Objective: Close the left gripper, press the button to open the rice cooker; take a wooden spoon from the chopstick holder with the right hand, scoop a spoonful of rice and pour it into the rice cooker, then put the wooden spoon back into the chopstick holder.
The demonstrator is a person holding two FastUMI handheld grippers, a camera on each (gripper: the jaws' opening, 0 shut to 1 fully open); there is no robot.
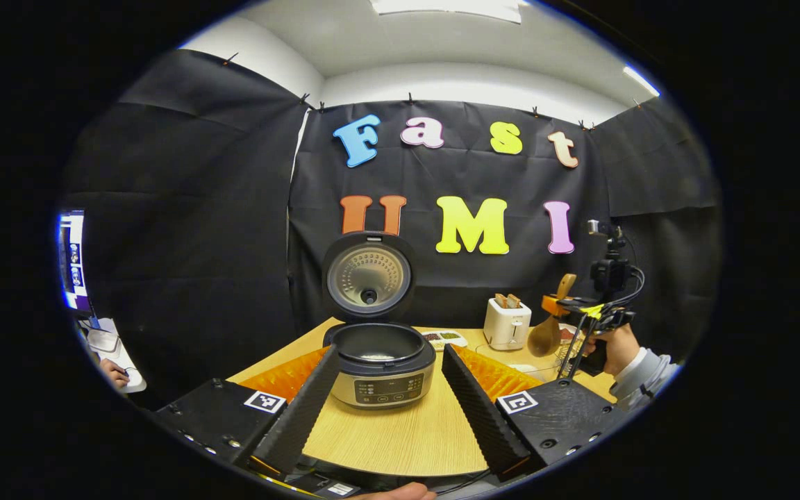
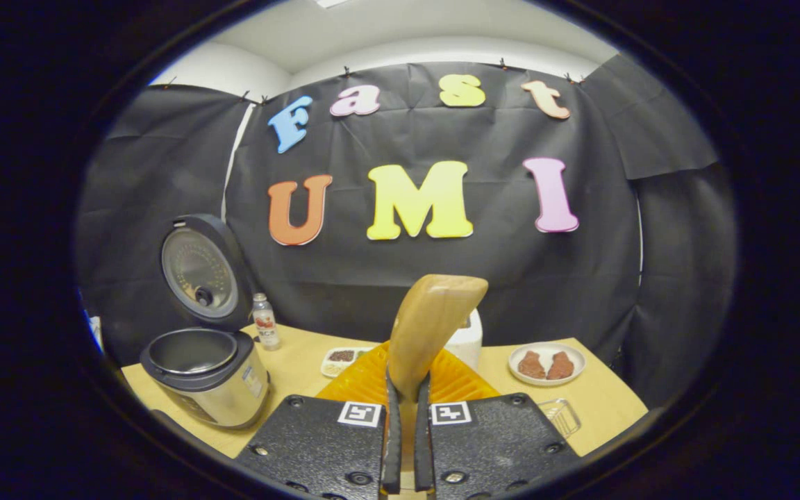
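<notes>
The rice cooker (image 1: 380, 368) stands open in the middle of the table, its lid (image 1: 368, 276) upright behind the pot. My left gripper (image 1: 390, 350) is open, one finger on each side of the cooker and short of it. At the right, a hand holds my right gripper (image 1: 584, 309) above the table with the wooden spoon (image 1: 546, 335) in it, bowl hanging down. In the right gripper view, my right gripper (image 2: 407, 389) is shut on the wooden spoon (image 2: 435, 319), which rises between the fingers. The open cooker (image 2: 202, 378) sits to the left.
A white toaster (image 1: 507, 323) and a small dish of grains (image 1: 445, 338) stand at the back of the wooden table (image 1: 400, 437). A bottle (image 2: 264, 321) is beside the cooker. A plate with brown pieces (image 2: 547, 361) and a small wire basket (image 2: 560, 415) lie to the right.
</notes>
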